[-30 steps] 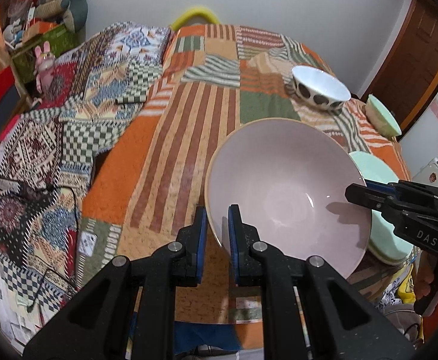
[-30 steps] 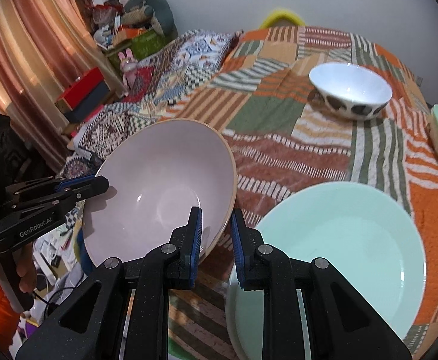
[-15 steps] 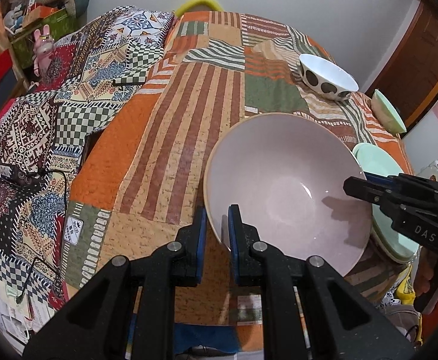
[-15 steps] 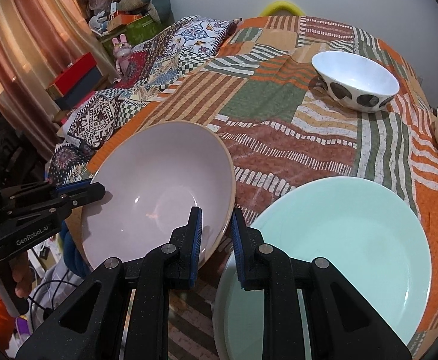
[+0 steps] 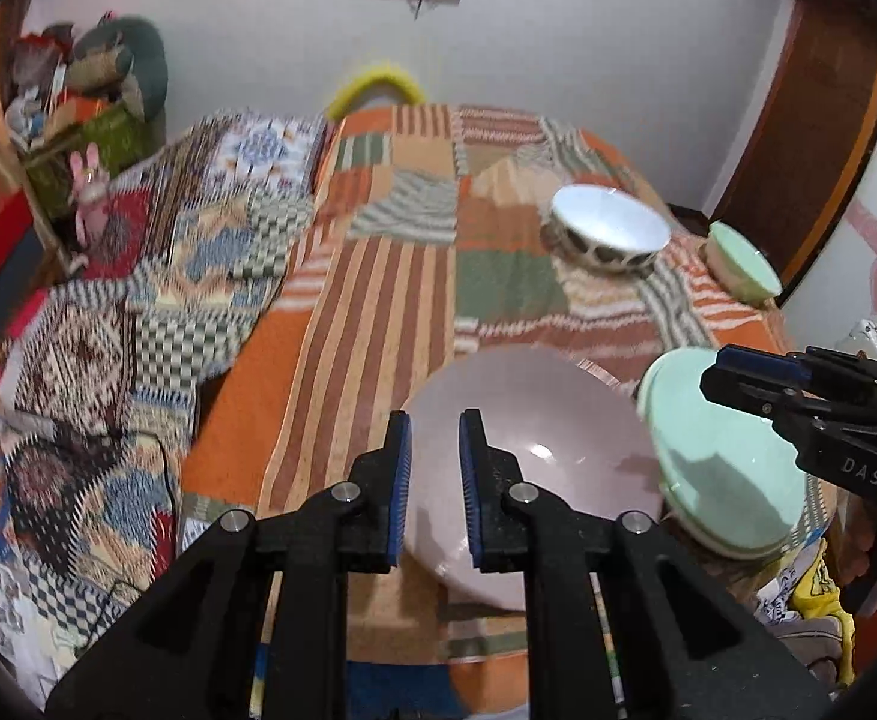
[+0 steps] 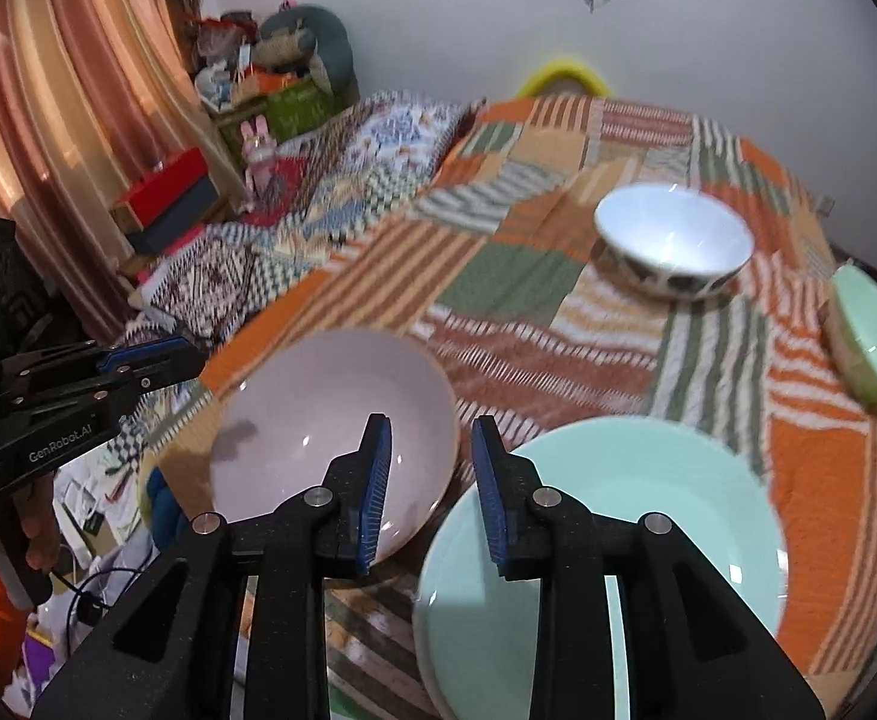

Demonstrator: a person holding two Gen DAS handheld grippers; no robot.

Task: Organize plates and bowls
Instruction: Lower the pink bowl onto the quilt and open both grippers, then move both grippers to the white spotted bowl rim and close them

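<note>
Both grippers — left (image 5: pixel 433 468), right (image 6: pixel 427 480) — newly off pink bowl (image 5: pixel 534 480)

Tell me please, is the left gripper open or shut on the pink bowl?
Open. The left gripper shows a clear gap between its blue-padded fingers, and the pink bowl sits on the patchwork cloth, unpinched.

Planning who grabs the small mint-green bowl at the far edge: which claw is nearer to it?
Right. The right claw hovers over the gap between pink bowl and green plate, on the small green bowl's side. The left claw sits beyond the pink bowl, farther off.
</note>
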